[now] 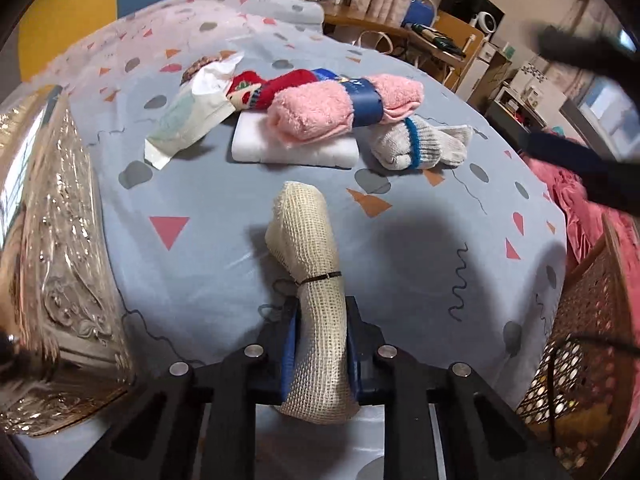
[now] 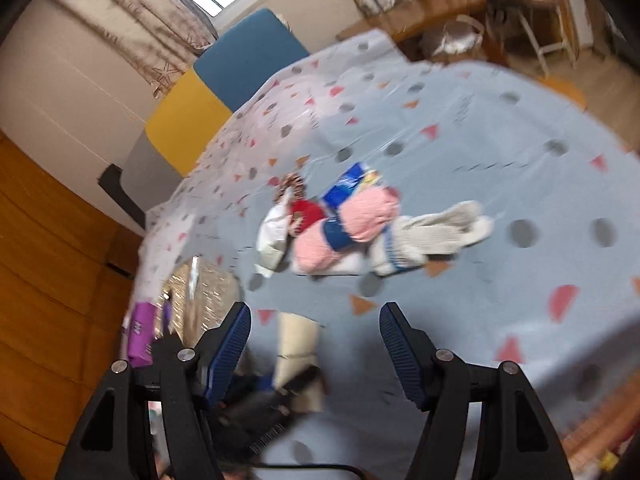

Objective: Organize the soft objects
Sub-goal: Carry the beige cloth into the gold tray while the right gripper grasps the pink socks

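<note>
My left gripper (image 1: 322,312) is shut on a cream mesh cloth roll (image 1: 310,248) tied with a dark band, held just above the blue patterned bed sheet (image 1: 420,248). Beyond it lies a pile: a pink towel roll with a blue band (image 1: 340,106), a white folded cloth (image 1: 292,148), grey socks with blue stripes (image 1: 416,142), a red knitted sock (image 1: 272,86) and a tissue pack (image 1: 192,116). My right gripper (image 2: 316,320) is open and empty, above the bed. The pile shows blurred in the right wrist view, with the pink towel roll (image 2: 348,224) in the middle of it, and the cream roll (image 2: 298,344) below.
A shiny gold foil container (image 1: 52,260) stands at the left. A woven rattan basket (image 1: 580,352) sits at the right edge. A red blanket (image 1: 576,200) lies at the far right. Desks and shelves stand beyond the bed.
</note>
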{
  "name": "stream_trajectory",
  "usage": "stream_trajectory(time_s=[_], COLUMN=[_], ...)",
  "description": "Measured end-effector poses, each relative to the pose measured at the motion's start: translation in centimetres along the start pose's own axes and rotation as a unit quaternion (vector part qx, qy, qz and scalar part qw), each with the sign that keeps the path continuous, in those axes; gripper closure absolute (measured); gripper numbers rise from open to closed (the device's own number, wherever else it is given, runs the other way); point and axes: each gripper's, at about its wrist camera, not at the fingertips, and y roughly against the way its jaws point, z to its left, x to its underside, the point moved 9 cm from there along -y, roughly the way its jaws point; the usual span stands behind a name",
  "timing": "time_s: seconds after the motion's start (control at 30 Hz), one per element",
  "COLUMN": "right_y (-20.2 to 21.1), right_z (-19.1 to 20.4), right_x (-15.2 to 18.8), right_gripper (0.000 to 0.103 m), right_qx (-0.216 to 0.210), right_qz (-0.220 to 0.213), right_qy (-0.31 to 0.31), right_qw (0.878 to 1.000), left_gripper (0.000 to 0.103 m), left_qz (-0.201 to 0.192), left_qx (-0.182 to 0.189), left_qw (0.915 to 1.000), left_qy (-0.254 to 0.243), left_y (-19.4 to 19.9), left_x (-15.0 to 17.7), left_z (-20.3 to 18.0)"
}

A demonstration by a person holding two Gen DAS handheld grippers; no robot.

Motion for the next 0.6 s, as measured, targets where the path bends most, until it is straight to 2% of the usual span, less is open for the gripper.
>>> stream_trajectory(time_s=[0.13,0.2,0.3,0.43,0.6], right_y=[-4.4,-6.3,-9.0,-11.4,-13.0], right_z=[0.6,0.1,-1.1,-2.1,-3.6], right_x=[-0.8,-1.2,-2.3,-3.7,-4.9], right_gripper=[0.035,0.031,0.03,0.029,0.029], right_qx=[-0.038,-0.049,-0.054,-0.043,0.011], right_qz=[0.039,0.051,0.047,0.033,0.016], right_qy=[-0.051,-0.093,-0.162,-0.208,-0.211], right_qw=[0.997,0.993,0.984,0.977,0.977], left_gripper=[0.082,0.082,0.082,0.082,0.081], left_qz=[-0.006,-0.009,-0.014,-0.02,-0.029], left_qx=[-0.002,-0.002,0.0,0.008,0.01], left_qw=[1.0,0.9999,0.9999,0.9998,0.9995], left_qy=[-0.004,-0.005,-0.004,-0.003,0.0], left_y=[0.2,0.1,0.1,0.1,0.6], left_x=[0.4,0.4,0.6,0.7,1.4], left_z=[0.0,-0.1,-0.3,-0.2,-0.2])
